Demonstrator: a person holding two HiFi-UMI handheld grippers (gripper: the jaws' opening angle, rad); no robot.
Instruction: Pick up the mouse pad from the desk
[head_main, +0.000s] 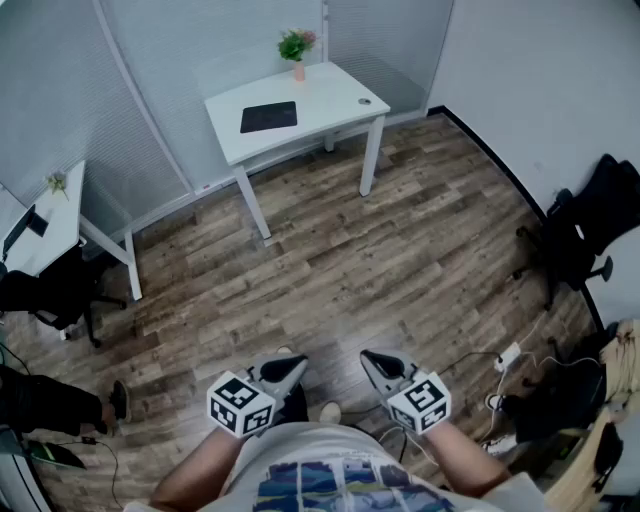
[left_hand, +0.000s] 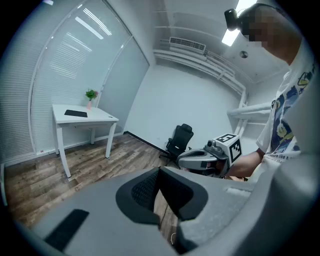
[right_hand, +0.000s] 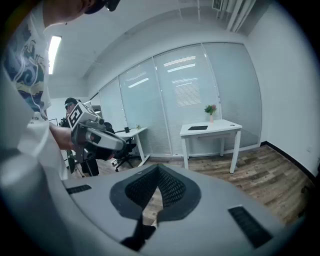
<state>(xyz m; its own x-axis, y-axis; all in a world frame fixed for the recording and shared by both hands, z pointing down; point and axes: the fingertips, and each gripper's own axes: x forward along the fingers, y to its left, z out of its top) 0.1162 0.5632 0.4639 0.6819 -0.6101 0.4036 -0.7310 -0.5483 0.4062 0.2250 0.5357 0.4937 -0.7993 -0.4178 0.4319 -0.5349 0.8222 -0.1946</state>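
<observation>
The black mouse pad (head_main: 268, 117) lies flat on a white desk (head_main: 340, 95) across the room, next to a small potted plant (head_main: 297, 46). Both grippers are held close to the person's body, far from the desk. My left gripper (head_main: 289, 364) is shut with nothing in it, and so is my right gripper (head_main: 373, 359). In the left gripper view the closed gripper (left_hand: 160, 170) points past the desk (left_hand: 97, 118) with the mouse pad (left_hand: 75, 113) at the left. In the right gripper view the closed gripper (right_hand: 158, 168) faces the desk (right_hand: 220, 127) and mouse pad (right_hand: 198, 128).
Wooden floor stretches between me and the desk. A black office chair (head_main: 575, 235) stands at the right wall, with cables and a power strip (head_main: 508, 356) on the floor near it. A second white desk (head_main: 55, 215) and chair (head_main: 50, 295) stand at the left. Glass partitions back the desk.
</observation>
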